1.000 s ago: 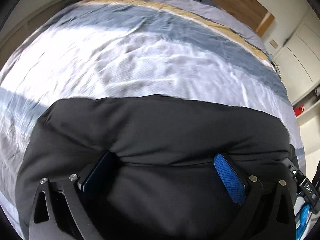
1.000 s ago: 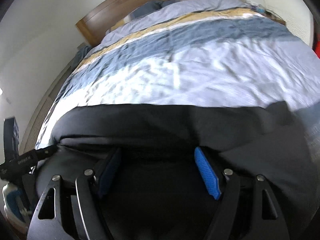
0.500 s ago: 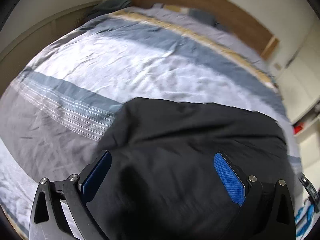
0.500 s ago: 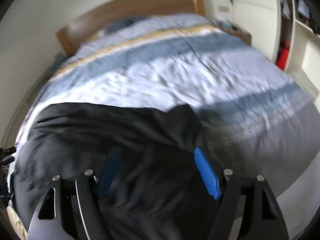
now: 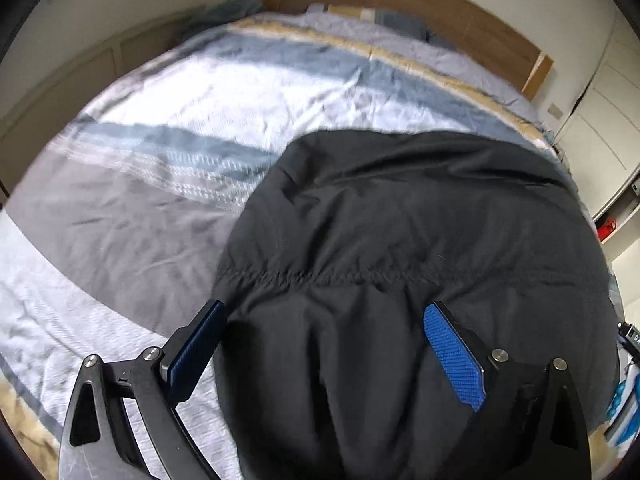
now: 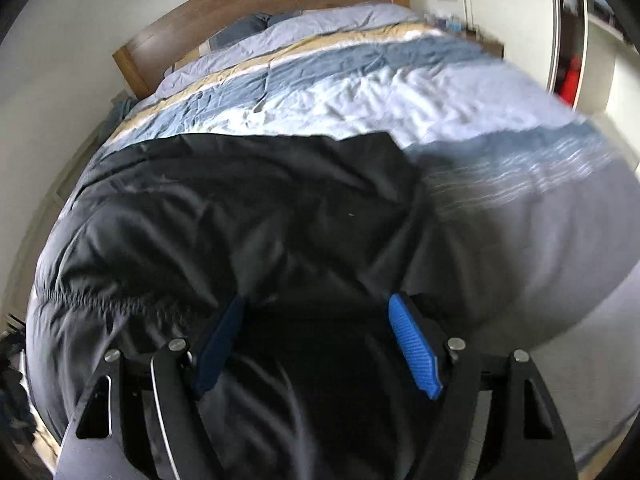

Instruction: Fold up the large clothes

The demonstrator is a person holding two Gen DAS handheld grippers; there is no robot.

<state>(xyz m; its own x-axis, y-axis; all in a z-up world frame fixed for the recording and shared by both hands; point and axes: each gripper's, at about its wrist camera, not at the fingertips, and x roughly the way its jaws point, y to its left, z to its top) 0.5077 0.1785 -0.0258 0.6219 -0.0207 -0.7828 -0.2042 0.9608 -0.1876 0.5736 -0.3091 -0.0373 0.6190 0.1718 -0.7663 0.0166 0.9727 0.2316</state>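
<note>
Striped bedding (image 5: 200, 128) is filling the upper frame. I am holding both claws spread wide, gripping nothing: left gripper (image 5: 324, 344), right gripper (image 6: 316, 340). Black padded jacket (image 5: 420, 220) is lying lower centre, seemingly between folds; next needs an edge grasped.

A black garment (image 5: 420, 240) lies spread over the right half of the striped duvet (image 5: 180, 128), a gathered seam running across its near part. The left gripper (image 5: 324, 324) sits above that near part, its blue-padded fingers (image 5: 452, 356) wide apart with cloth beneath them. A wooden headboard (image 5: 420, 16) stands at the far end.
</note>
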